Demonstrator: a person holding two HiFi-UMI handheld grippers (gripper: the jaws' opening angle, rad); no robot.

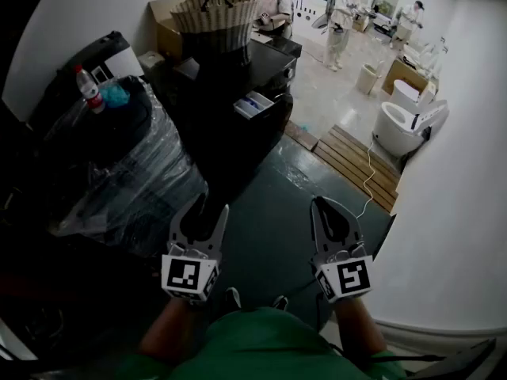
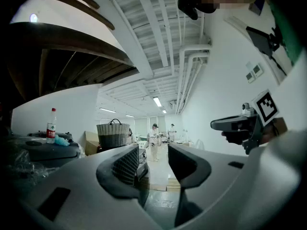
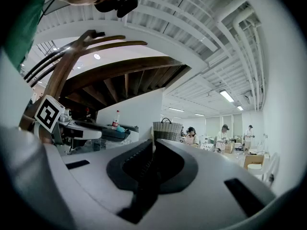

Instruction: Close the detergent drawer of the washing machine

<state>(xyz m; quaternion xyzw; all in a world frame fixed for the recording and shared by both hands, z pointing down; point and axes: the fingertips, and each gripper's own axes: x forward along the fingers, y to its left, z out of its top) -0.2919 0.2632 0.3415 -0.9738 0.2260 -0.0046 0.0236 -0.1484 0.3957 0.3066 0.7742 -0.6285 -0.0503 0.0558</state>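
A dark machine [image 1: 238,125] stands ahead in the head view, with a wicker basket [image 1: 215,18] on top. A white and blue tray [image 1: 253,104] sticks out of its front; it looks like the detergent drawer. Both grippers are held level over the dark floor, well short of the machine. My left gripper [image 1: 211,206] is open, its jaws apart with nothing between them [image 2: 153,152]. My right gripper [image 1: 318,203] is shut and holds nothing, its jaws meeting [image 3: 153,145]. The drawer does not show in either gripper view.
A plastic-wrapped bundle [image 1: 119,165] with a red-capped bottle [image 1: 89,89] on it stands at the left. At the right are a curved white wall [image 1: 459,196], toilets [image 1: 400,125], a wooden pallet [image 1: 356,165] and a white cable [image 1: 368,172]. Several people [image 1: 344,22] stand far back.
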